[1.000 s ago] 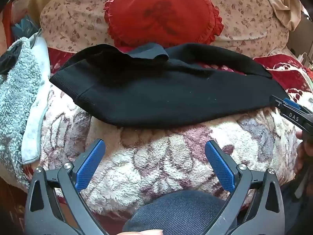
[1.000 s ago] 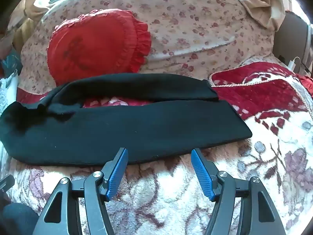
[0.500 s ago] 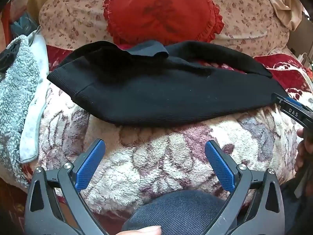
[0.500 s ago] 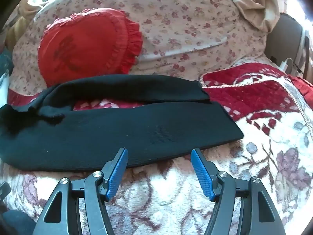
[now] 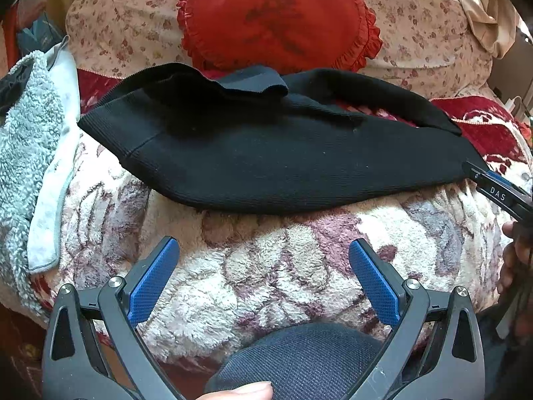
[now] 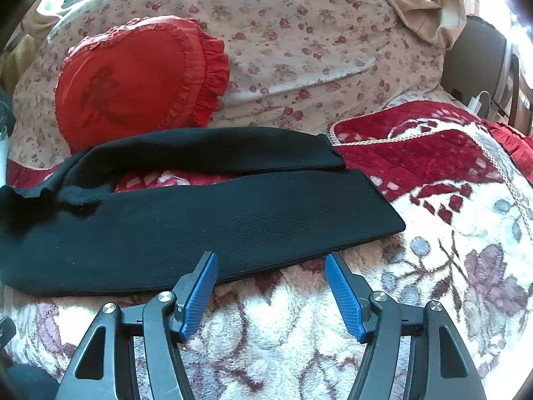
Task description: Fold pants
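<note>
Black ribbed pants (image 5: 283, 153) lie spread sideways on a fleecy floral blanket (image 5: 266, 266), waistband at the left, both legs running right. They also show in the right wrist view (image 6: 216, 223), with the leg ends at the right and the far leg slightly apart from the near one. My left gripper (image 5: 263, 273) is open and empty, a little short of the pants' near edge. My right gripper (image 6: 271, 280) is open and empty, its fingertips at the near leg's front edge. It also shows at the right edge of the left wrist view (image 5: 499, 193).
A red heart-shaped frilled cushion (image 5: 276, 16) leans on a floral pillow (image 6: 316, 33) behind the pants. A grey fleecy towel (image 5: 26, 153) lies at the left. A dark red quilted cover (image 6: 416, 146) lies at the right. My knee (image 5: 299, 360) is below the left gripper.
Both grippers have moved forward a little toward the pants. The right gripper's fingertips now reach the near leg's edge. The pants have not moved.
</note>
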Demonstrator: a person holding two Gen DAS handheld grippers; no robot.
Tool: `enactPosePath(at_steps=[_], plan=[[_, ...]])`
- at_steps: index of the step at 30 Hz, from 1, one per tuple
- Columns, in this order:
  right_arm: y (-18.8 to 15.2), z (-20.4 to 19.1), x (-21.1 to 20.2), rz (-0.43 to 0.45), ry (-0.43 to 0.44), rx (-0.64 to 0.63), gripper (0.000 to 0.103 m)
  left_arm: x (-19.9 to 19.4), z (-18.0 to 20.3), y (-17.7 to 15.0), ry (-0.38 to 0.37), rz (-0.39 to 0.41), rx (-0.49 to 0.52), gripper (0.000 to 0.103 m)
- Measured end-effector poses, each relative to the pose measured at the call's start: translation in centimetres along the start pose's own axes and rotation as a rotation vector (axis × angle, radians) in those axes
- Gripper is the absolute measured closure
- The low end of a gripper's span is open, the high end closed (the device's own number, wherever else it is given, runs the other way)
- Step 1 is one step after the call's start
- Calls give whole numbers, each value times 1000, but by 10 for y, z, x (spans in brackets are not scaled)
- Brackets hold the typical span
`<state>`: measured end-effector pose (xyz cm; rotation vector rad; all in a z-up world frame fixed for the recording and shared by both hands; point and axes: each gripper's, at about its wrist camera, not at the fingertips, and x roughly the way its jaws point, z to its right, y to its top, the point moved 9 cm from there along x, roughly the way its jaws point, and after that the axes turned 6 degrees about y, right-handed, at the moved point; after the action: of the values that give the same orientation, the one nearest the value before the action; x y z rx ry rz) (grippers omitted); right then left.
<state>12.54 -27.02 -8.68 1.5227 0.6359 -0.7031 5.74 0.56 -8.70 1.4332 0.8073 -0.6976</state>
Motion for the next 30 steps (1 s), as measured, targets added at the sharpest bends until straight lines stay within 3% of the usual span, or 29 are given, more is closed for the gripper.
enactPosePath(at_steps=[10,30], plan=[[4,5,-3,13,-66,-17,38,0,1,0,-2,-2,-1,1],[3,7,-1,6,-69,-14,38,-2,2,0,-7,-8,-8,1]])
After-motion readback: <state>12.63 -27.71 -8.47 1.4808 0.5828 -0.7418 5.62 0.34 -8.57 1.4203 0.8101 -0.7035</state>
